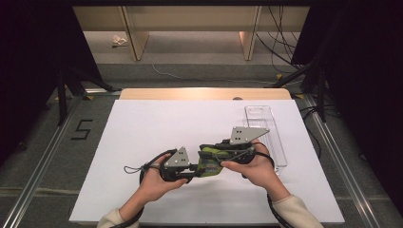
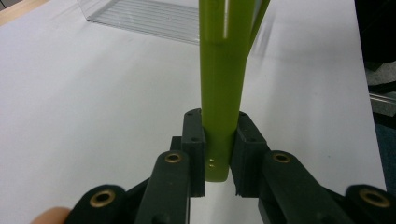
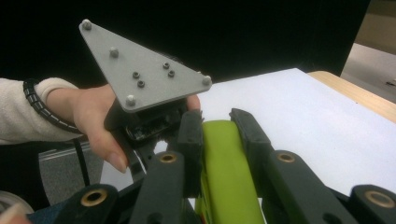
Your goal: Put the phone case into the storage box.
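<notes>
Both hands sit close together, low over the bench, forearms coming in from the near edge. The left claw point(image 2: 218, 154) is clamped tight (pads pressing from both sides); the right claw point(image 3: 219, 135) grips too, pointing toward the left hand point(image 3: 95, 119).

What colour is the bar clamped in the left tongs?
Plain lime green. The bar shows best in the left gripper view, gripped between the left tongs.

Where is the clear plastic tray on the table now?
In the high view the clear plastic tray lies at the right side of the white table, toward its far edge, just beyond the right hand.
</notes>
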Motion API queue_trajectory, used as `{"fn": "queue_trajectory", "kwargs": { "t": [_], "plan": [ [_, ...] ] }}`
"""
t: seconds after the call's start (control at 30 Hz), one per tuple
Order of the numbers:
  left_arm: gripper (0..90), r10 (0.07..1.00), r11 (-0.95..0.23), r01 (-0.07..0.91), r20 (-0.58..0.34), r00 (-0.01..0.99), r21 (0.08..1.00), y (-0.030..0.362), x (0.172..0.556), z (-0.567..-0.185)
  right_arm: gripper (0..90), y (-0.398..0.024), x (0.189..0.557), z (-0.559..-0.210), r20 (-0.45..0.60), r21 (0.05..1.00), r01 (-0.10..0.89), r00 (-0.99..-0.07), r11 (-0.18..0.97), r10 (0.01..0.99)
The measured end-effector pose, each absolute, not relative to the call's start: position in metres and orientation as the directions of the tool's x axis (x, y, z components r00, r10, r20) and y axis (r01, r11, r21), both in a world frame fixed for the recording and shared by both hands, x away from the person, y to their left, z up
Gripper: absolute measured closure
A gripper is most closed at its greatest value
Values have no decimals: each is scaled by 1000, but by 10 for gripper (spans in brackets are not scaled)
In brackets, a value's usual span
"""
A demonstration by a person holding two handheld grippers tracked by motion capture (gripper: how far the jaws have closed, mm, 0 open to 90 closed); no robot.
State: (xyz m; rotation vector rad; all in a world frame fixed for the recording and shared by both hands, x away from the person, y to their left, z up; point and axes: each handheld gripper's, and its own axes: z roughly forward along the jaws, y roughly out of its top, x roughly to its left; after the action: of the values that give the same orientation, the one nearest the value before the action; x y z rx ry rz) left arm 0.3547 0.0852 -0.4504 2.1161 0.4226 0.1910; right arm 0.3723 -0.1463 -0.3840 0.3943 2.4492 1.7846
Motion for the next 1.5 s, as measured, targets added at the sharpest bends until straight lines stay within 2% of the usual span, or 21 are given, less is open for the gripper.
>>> {"fn": "queue_trajectory", "kwargs": {
  "t": [0.2,0.47,0.57,0.77,0.87,1.13,1.23,1.3,1.5],
  "plan": [
    [777,371,-502,224,-26,928,835,85,355,-450,745,-146,372,-384,76,946,151,-963,286,257],
    [779,380,-500,226,-22,925,836,86,355,-449,646,-147,373,-384,66,950,145,-959,278,275],
    [779,392,-500,231,-20,920,835,86,355,-448,556,-148,375,-385,67,950,153,-951,271,302],
    [779,416,-495,247,-22,909,833,87,355,-446,301,-149,378,-388,58,955,162,-923,248,379],
    [779,426,-490,257,-28,904,833,88,355,-446,250,-150,379,-390,65,959,169,-912,227,405],
    [778,467,-467,287,-42,883,836,89,356,-444,215,-154,382,-389,94,970,182,-893,161,439],
    [778,479,-464,297,-46,877,835,90,356,-444,241,-157,383,-389,103,970,189,-888,152,448],
    [778,487,-462,303,-47,872,834,90,356,-444,194,-157,383,-389,95,971,185,-879,151,467],
    [778,509,-456,315,-46,860,833,90,356,-443,134,-158,383,-390,73,972,176,-857,156,510]
  ]
}}
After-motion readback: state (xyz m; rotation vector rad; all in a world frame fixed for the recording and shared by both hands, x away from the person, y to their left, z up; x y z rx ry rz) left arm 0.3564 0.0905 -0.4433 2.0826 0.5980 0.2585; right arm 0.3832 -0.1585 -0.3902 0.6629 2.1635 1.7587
